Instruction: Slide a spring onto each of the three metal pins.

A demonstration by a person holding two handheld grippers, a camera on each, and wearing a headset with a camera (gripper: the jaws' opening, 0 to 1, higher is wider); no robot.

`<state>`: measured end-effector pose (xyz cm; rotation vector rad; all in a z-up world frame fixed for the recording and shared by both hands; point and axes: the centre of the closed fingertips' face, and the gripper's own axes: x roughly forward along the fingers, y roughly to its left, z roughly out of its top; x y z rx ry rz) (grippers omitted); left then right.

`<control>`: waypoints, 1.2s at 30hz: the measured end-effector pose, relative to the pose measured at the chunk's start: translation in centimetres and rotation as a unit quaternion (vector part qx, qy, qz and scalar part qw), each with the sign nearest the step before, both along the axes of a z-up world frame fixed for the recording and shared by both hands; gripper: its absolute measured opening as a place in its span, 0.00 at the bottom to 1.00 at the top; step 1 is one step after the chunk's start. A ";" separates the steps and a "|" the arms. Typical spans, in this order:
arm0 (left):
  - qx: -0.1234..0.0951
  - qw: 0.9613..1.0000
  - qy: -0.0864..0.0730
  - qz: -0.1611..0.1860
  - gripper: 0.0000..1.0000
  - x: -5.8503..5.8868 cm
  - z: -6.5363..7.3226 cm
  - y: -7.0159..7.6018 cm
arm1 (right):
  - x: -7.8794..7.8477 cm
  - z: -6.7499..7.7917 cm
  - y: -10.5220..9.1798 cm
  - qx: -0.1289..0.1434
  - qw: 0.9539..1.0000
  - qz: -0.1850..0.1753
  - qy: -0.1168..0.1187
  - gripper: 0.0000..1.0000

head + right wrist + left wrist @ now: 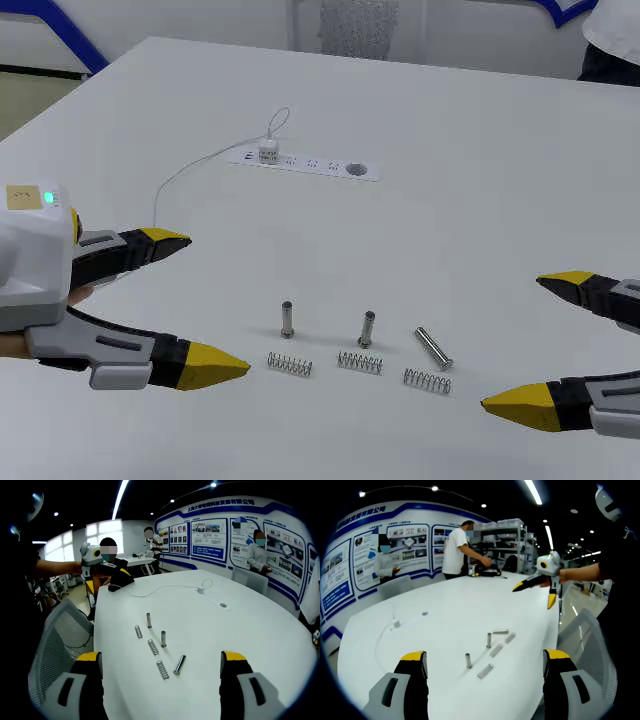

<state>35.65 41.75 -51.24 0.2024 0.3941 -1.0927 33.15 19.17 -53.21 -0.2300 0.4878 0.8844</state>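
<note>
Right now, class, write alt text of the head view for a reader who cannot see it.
On a white table, three small silver metal pins, two upright and one lying flat, sit behind a row of three loose coil springs. The open left gripper and open right gripper flank them, touching nothing. A white power strip lies beyond.

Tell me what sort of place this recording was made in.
Probably a company lab or demo room rather than a factory floor: a large white table with a power strip on it, wall display boards trimmed in blue, and storage shelving behind a standing person.
</note>
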 end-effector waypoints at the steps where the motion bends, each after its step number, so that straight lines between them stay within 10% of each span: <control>1: 0.001 1.000 0.000 0.000 0.98 0.0 0.0 0.0 | 0.0 0.0 0.0 0.001 1.000 0.000 0.001 0.99; 36: 0.002 1.000 0.006 -0.008 0.96 0.8 -0.8 0.0 | 0.8 -0.3 0.7 0.004 1.000 -0.005 0.003 0.97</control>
